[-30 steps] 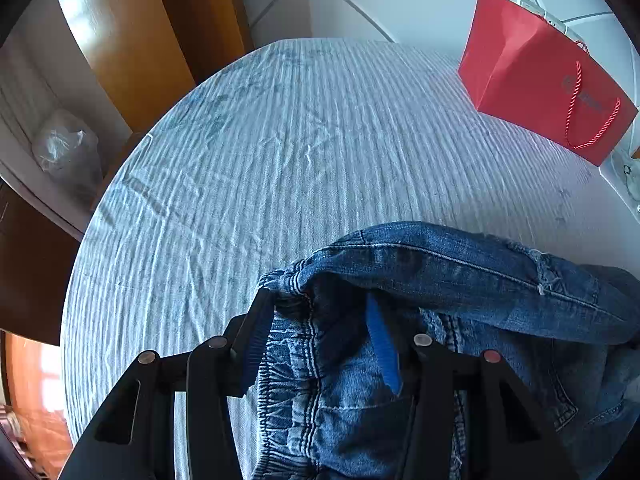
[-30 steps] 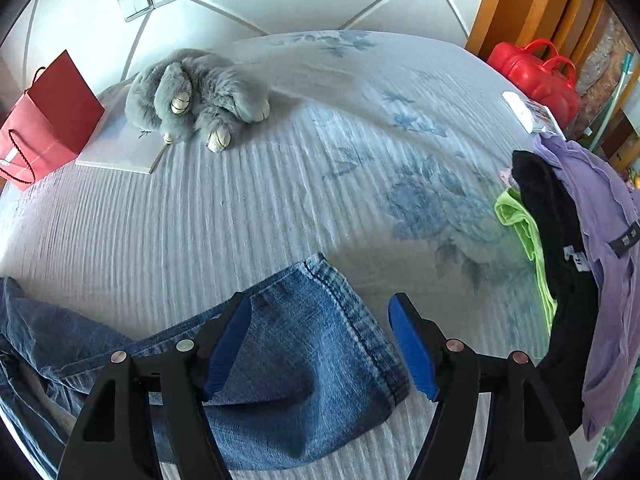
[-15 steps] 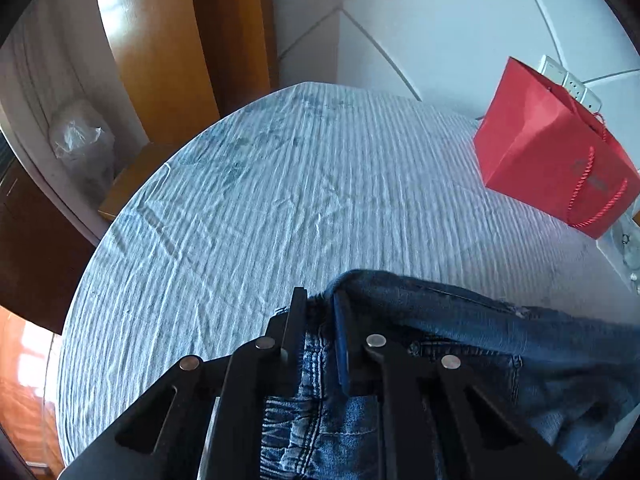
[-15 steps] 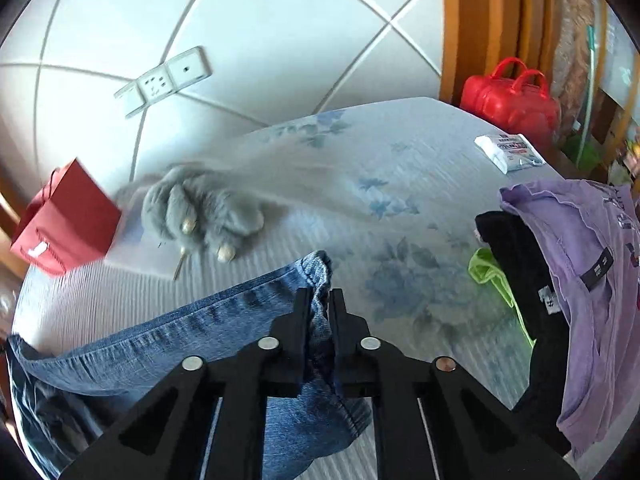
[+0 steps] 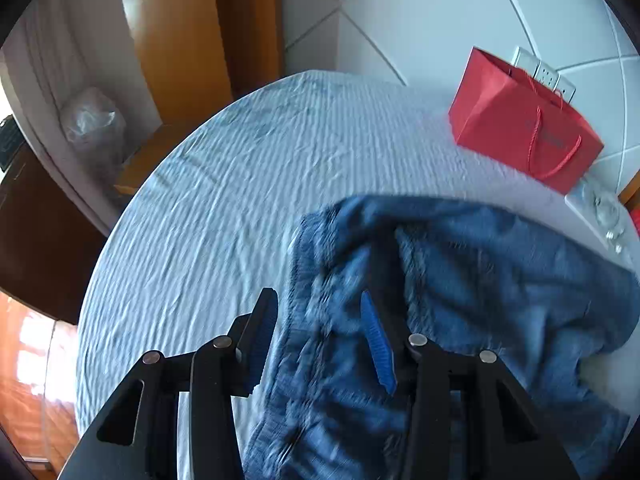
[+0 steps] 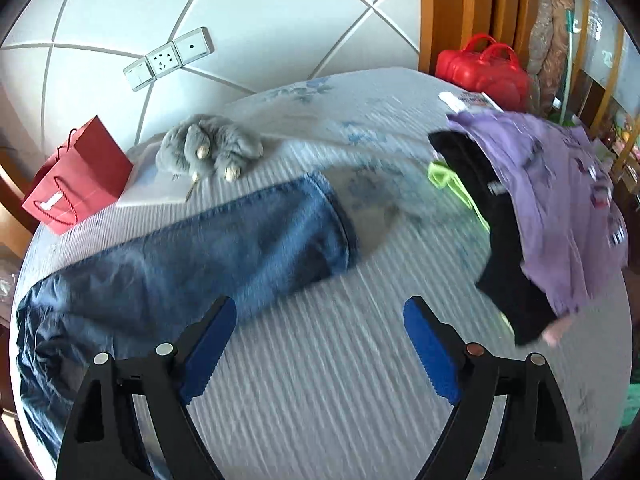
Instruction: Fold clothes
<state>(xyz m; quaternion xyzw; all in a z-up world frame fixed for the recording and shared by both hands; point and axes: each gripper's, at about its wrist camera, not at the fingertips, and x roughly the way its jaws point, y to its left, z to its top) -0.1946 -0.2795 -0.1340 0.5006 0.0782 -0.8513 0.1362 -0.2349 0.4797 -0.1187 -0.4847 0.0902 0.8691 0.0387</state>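
Observation:
A pair of blue jeans [image 6: 208, 248] lies stretched across the striped bed sheet [image 6: 340, 380], leg hem at the far right, waist at the left. In the left wrist view the bunched waist end [image 5: 460, 280] lies under and past my left gripper [image 5: 320, 320], which is open with denim between its blue pads but not clamped. My right gripper [image 6: 320, 328] is open and empty above bare sheet, just in front of the jeans leg.
A red paper bag [image 5: 520, 136] stands by the headboard, also in the right wrist view [image 6: 76, 180]. A grey plush toy [image 6: 208, 148] lies behind the jeans. A pile of purple, black and green clothes [image 6: 540, 208] sits at the right. A red handbag [image 6: 480, 68] is beyond the bed.
Both grippers were shut on the jeans half a second ago and are now open. The jeans have dropped flat onto the bed, and the right gripper has pulled back from the hem.

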